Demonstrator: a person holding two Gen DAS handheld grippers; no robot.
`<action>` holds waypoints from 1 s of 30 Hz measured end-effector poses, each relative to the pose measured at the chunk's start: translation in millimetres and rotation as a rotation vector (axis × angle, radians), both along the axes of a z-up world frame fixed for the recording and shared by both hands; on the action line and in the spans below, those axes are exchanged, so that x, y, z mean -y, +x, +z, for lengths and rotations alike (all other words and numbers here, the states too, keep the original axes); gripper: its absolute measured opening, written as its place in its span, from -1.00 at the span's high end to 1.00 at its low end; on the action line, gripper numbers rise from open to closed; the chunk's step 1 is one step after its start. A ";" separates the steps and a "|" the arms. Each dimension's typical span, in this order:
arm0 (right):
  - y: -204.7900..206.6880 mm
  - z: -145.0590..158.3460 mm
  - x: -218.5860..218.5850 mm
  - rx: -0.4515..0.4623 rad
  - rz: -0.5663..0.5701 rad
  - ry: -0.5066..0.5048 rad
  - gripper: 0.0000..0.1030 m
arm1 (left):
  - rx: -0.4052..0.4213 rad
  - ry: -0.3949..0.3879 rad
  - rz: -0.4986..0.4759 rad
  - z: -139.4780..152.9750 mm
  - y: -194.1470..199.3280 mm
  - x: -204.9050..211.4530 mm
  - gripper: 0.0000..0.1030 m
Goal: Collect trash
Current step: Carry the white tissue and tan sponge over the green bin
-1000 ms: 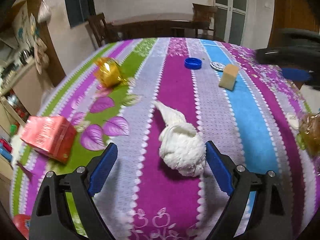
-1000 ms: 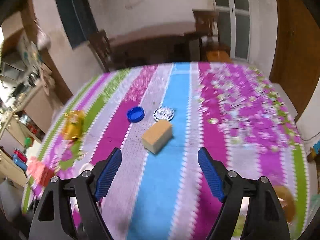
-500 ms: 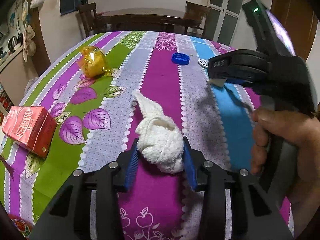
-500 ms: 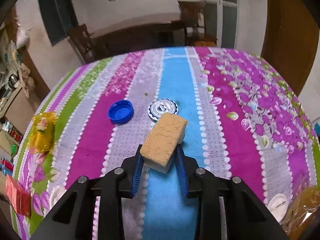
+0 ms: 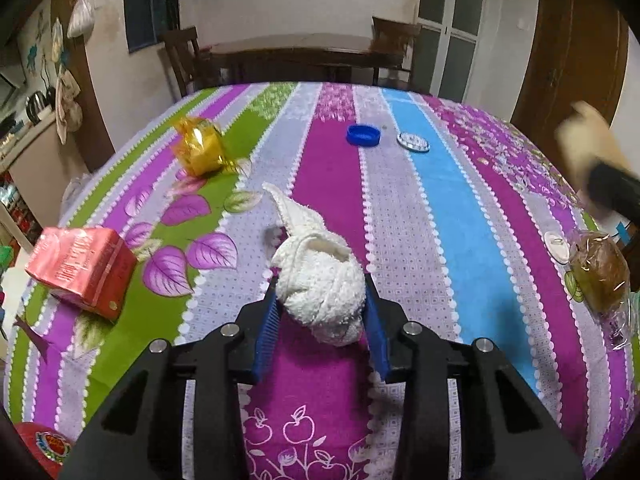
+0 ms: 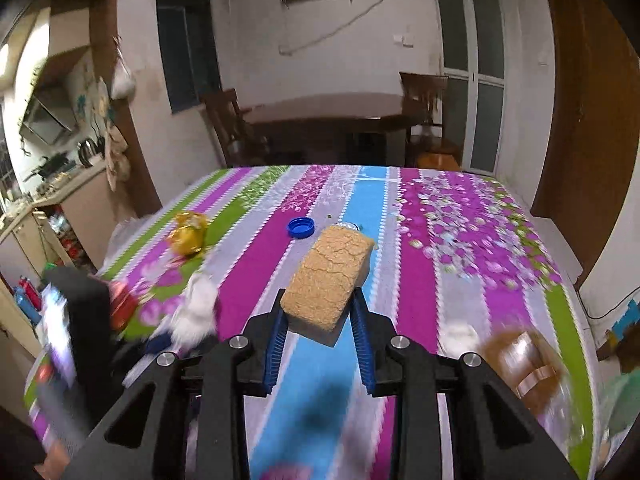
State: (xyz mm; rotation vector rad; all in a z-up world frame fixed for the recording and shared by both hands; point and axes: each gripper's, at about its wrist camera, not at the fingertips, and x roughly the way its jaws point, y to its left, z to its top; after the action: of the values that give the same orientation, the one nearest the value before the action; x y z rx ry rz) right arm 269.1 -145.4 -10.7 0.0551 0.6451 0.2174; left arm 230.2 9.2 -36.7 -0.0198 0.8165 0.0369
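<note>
Seen from the left wrist, a bench draped in a cloth of purple, green, grey and blue stripes fills a dim room with pale walls, a dark wooden table and chairs standing beyond its far edge. The left gripper has its blue jaws closed tight on a white knotted rag, whose loose tail trails forward onto the grey stripe. A red carton lies near the bench's left edge, a yellow foil wrapper sits on the green stripe farther back, and a blue bottle cap rests just beside a round silver lid toward the far end; a wrapped brown bun and a small white lid sit close to the right edge. The stripes between rag and cap lie open. From the right wrist, the right gripper hangs above the blue stripe with its jaws clamped on a tan sponge block, lifted clear of the cloth. The cap shows just behind the block, the foil wrapper to the far left, and a blurred brown wrapped item at the lower right. Glazed doors and a brown wooden door line the right wall, a cluttered kitchen counter the left.
</note>
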 end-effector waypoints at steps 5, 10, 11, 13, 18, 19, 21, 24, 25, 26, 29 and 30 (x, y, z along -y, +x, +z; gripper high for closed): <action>-64.7 -7.6 22.9 0.000 -0.030 0.023 0.38 | 0.043 0.007 -0.005 9.9 -9.8 2.1 0.29; -118.8 -16.9 53.9 -0.009 -0.086 0.059 0.38 | 0.053 0.004 -0.038 13.3 -24.1 12.9 0.29; -128.7 -17.0 60.7 -0.007 -0.099 0.063 0.38 | 0.059 0.012 -0.049 15.0 -27.7 17.3 0.29; -143.6 -16.3 72.7 0.003 -0.122 0.069 0.38 | 0.075 0.028 -0.083 19.8 -36.3 29.2 0.29; -181.5 -10.4 107.4 0.029 -0.183 0.104 0.38 | 0.110 0.047 -0.216 34.8 -61.9 67.1 0.28; -187.9 -9.8 112.8 0.030 -0.192 0.106 0.38 | 0.114 0.046 -0.253 38.0 -68.0 76.6 0.28; -202.2 -9.1 125.5 0.034 -0.213 0.110 0.38 | 0.117 0.043 -0.318 42.8 -78.5 93.6 0.29; -221.4 -6.5 146.2 0.040 -0.255 0.115 0.38 | 0.119 0.042 -0.401 47.2 -90.5 116.9 0.28; -226.3 -6.0 153.4 0.042 -0.271 0.116 0.38 | 0.115 0.038 -0.435 48.9 -94.4 126.8 0.28; -231.5 -5.6 160.1 0.044 -0.288 0.118 0.38 | 0.112 0.036 -0.453 49.5 -96.3 133.1 0.28; -254.8 -4.2 184.8 0.055 -0.346 0.128 0.37 | 0.109 0.034 -0.517 51.9 -104.0 154.8 0.28; -262.1 -4.1 195.2 0.056 -0.369 0.133 0.37 | 0.109 0.036 -0.539 52.5 -107.3 161.5 0.28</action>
State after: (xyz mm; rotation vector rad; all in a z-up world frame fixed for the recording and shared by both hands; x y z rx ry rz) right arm 7.0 -340.7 -14.7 0.2921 0.5526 -0.0947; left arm 122.9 -152.3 15.8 0.2303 0.6912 -0.4547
